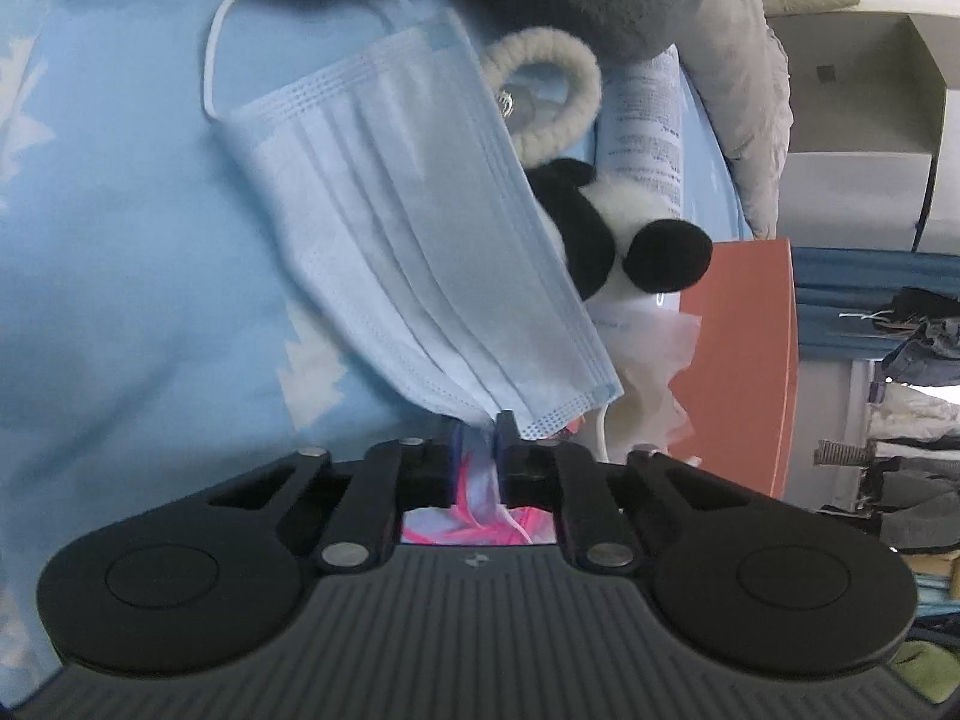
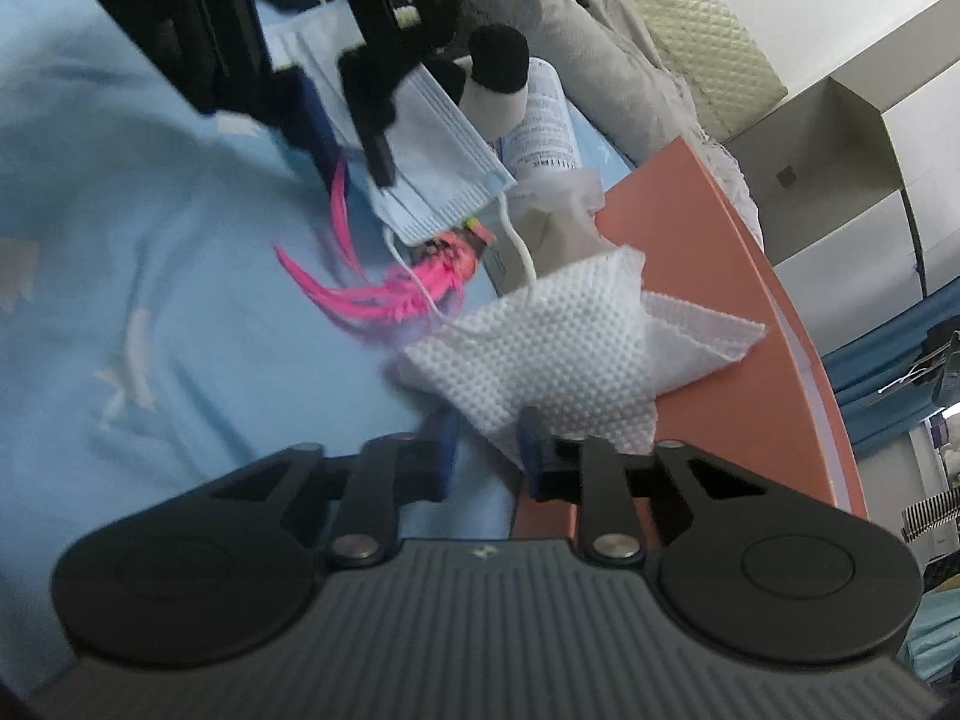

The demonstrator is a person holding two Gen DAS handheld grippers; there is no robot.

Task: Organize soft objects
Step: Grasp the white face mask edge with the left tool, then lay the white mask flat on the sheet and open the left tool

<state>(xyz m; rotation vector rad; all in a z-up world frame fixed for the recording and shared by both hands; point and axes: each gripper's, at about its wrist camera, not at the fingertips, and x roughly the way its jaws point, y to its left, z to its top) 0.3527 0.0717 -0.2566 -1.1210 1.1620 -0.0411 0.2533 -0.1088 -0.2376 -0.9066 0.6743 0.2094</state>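
Observation:
My left gripper (image 1: 478,438) is shut on the corner of a light blue face mask (image 1: 414,240), which hangs over the blue sheet. In the right wrist view the left gripper (image 2: 354,162) shows at the top, pinching the same mask (image 2: 432,174). My right gripper (image 2: 486,438) is partly closed around the edge of a white dotted cloth (image 2: 540,354) that lies against an orange box (image 2: 738,360). A pink feather toy (image 2: 384,294) lies on the sheet below the mask. A black-and-white panda plush (image 1: 618,240) sits behind the mask.
A light blue bedsheet (image 1: 120,240) covers the surface. A grey plush (image 1: 630,6), a printed white bottle (image 2: 546,120) and a grey pillow (image 2: 630,60) lie at the back. A grey cabinet (image 1: 864,120) and hanging clothes (image 1: 918,348) stand to the right.

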